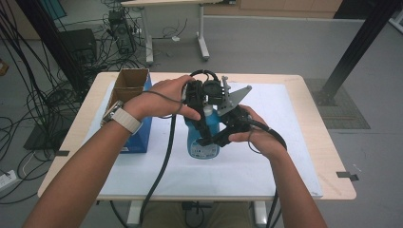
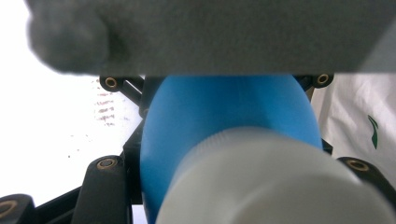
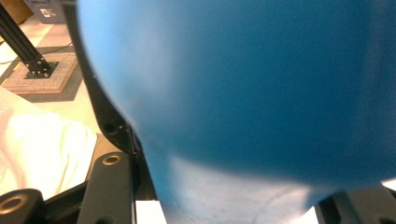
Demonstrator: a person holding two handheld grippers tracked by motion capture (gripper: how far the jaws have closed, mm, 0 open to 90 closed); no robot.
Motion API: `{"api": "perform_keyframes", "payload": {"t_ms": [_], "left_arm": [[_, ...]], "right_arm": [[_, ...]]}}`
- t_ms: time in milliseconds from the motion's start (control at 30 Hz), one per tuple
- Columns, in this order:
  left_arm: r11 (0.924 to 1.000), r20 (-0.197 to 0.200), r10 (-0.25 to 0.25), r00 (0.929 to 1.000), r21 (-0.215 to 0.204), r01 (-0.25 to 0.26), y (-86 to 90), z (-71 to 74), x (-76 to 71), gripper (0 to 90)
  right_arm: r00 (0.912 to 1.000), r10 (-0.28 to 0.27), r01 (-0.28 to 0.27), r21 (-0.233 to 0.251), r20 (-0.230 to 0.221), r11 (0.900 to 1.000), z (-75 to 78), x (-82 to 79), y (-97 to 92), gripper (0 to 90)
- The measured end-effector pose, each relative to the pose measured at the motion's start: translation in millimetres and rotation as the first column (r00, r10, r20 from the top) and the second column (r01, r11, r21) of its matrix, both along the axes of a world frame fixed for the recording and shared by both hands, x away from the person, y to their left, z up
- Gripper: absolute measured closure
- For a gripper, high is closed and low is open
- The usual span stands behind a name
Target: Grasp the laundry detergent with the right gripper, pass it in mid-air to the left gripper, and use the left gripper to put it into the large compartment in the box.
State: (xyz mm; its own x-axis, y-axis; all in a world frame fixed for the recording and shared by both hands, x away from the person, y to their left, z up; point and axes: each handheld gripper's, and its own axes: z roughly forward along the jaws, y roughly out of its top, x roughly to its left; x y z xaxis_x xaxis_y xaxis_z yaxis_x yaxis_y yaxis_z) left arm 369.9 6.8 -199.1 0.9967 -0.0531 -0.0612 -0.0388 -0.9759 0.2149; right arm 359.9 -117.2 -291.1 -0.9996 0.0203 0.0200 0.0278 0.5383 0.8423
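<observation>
Here, a blue bottle [image 1: 203,137] with a white cap stands upright on the white cloth [image 1: 266,166] at the middle of the table [image 1: 332,156], beside an open cardboard box [image 1: 129,85]. Both grippers are clamped on it: the left gripper [image 1: 202,118] from above near the cap, the right gripper [image 1: 223,137] from the side on its body. The grasp looks done; lifting or opening seems to remain. Both forearms reach forward, hands meeting over the bottle.

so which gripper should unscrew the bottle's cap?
Probably left. The left gripper sits at the top of the blue bottle, white cap between its jaws; the right gripper clamps the body.
</observation>
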Motion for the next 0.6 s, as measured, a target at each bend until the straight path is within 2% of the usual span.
{"api": "perform_keyframes", "payload": {"t_ms": [600], "left_arm": [[1.0, 0.008, 0.007, 0.9999, -0.004, -0.007, 0.7, 2.4, -3.1, 40.2]], "right_arm": [[0.9999, 0.003, -0.003, -0.007, 0.011, 1.0, 3.1, -1.5, 0.3, 43.5]]}}
